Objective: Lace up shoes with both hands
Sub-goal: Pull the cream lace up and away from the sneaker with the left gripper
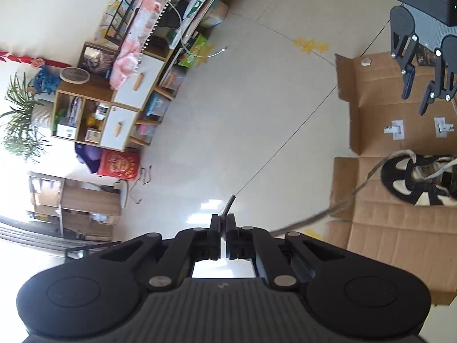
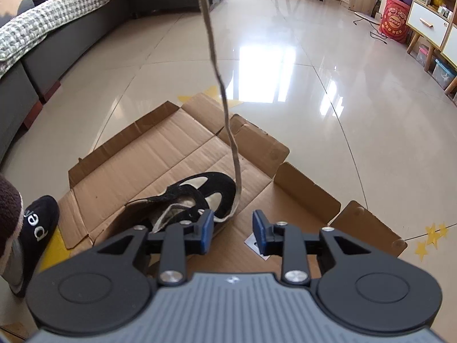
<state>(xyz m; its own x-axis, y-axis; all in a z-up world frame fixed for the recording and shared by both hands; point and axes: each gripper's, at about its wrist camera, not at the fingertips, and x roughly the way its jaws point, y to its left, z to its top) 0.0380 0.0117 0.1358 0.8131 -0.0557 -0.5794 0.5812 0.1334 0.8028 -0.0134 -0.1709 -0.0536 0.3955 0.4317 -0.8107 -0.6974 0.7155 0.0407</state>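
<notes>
A black and white shoe (image 2: 197,197) lies on flattened cardboard (image 2: 160,154); it also shows at the right edge of the left wrist view (image 1: 420,180). My left gripper (image 1: 223,228) is shut on the grey shoelace (image 1: 314,218) near its tip (image 1: 230,204), and holds it high and well away from the shoe. The lace runs taut from the shoe up out of the top of the right wrist view (image 2: 212,54). My right gripper (image 2: 233,228) is open and empty, just above the cardboard beside the shoe's toe. It also shows in the left wrist view (image 1: 415,97).
A grey sofa (image 2: 57,37) with a checked blanket stands at the left. A foot in a black slipper (image 2: 37,228) rests at the cardboard's left edge. A wooden cabinet (image 1: 114,105) and a red bag (image 2: 395,18) stand across the glossy tiled floor. White markers (image 1: 395,129) sit on the cardboard.
</notes>
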